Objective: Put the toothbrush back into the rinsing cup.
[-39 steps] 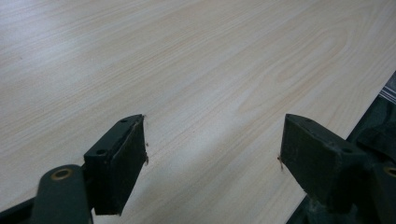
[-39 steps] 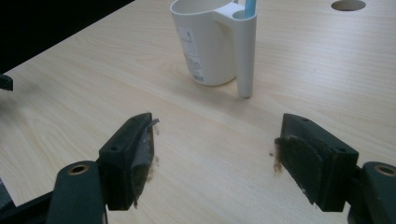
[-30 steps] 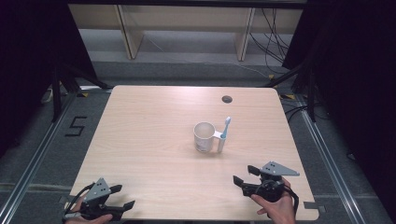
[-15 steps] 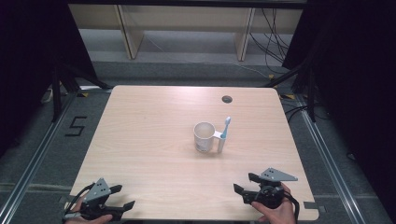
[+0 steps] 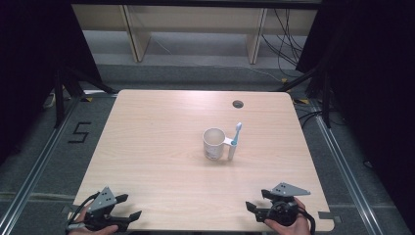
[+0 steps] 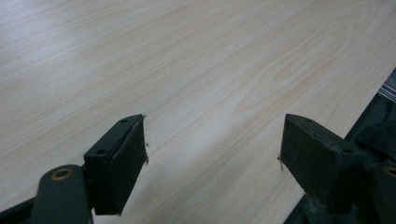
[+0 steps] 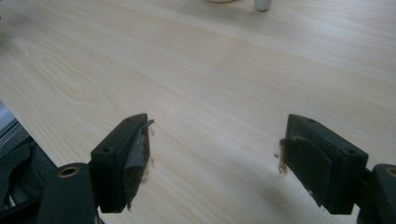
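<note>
A mug (image 5: 214, 143) stands mid-table (image 5: 147, 147), its side holder (image 5: 231, 149) carrying an upright toothbrush (image 5: 236, 133) on its right.

A lab recording bay.
Black curtains (image 5: 29, 73) flank a lone worktop (image 5: 161, 147); floor rails (image 5: 34, 171), loose cables (image 5: 288, 34), bare shelving (image 5: 195, 29) at top.

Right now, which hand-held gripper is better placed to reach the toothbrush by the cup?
Right. The right hand-held gripper is open and nearer the toothbrush, which stands on the cup's right side.
</note>
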